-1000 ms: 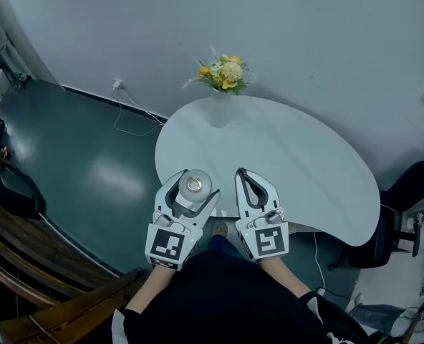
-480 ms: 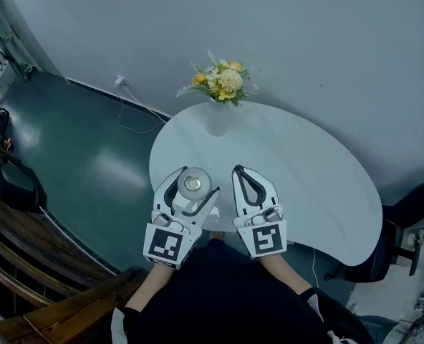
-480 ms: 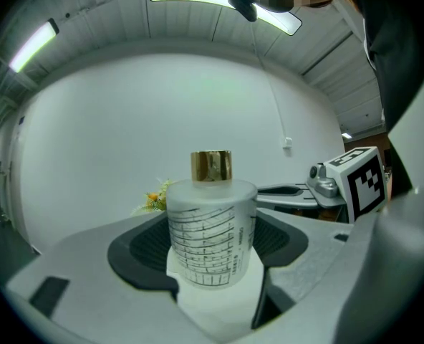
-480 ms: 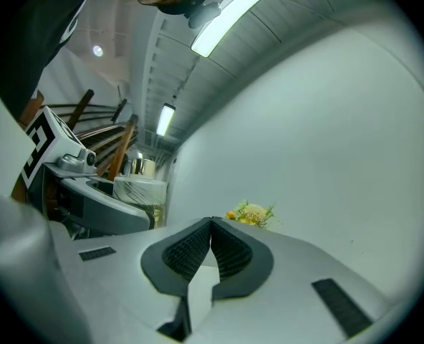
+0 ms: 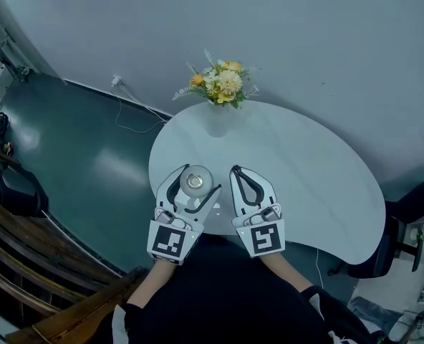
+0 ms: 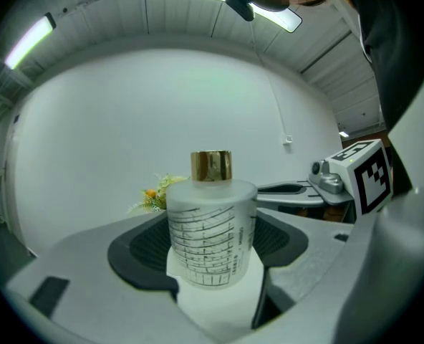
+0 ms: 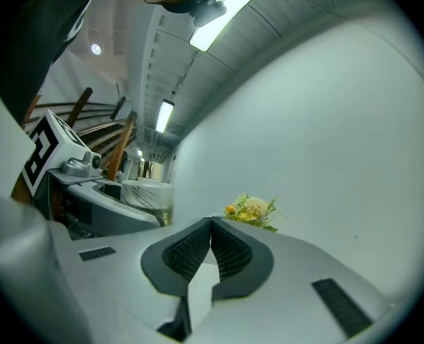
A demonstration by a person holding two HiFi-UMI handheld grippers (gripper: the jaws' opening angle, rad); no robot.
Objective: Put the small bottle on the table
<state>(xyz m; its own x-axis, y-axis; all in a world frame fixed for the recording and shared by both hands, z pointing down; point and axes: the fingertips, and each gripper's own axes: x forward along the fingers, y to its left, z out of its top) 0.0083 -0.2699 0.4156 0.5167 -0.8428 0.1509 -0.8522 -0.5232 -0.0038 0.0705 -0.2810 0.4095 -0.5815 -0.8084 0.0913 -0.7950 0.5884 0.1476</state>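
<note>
A small frosted bottle [image 5: 195, 183] with a gold cap stands upright between the jaws of my left gripper [image 5: 190, 179], which is shut on it. It hangs over the near left edge of the white table [image 5: 298, 170]. In the left gripper view the bottle [image 6: 212, 228] fills the middle, black line print on its side, dark pads on both flanks. My right gripper [image 5: 246, 180] is beside it on the right, its jaws shut with nothing between them; its own view shows the tips [image 7: 210, 224] meeting.
A vase of yellow and white flowers [image 5: 219, 86] stands at the table's far edge. Dark green floor [image 5: 76, 149] with a white cable lies to the left. Wooden rails run along the lower left, and dark furniture [image 5: 416, 203] sits at the right.
Both grippers and the held bottle have shifted slightly forward and left over the table's near edge; the view has drifted a little. Neither grip has changed.
</note>
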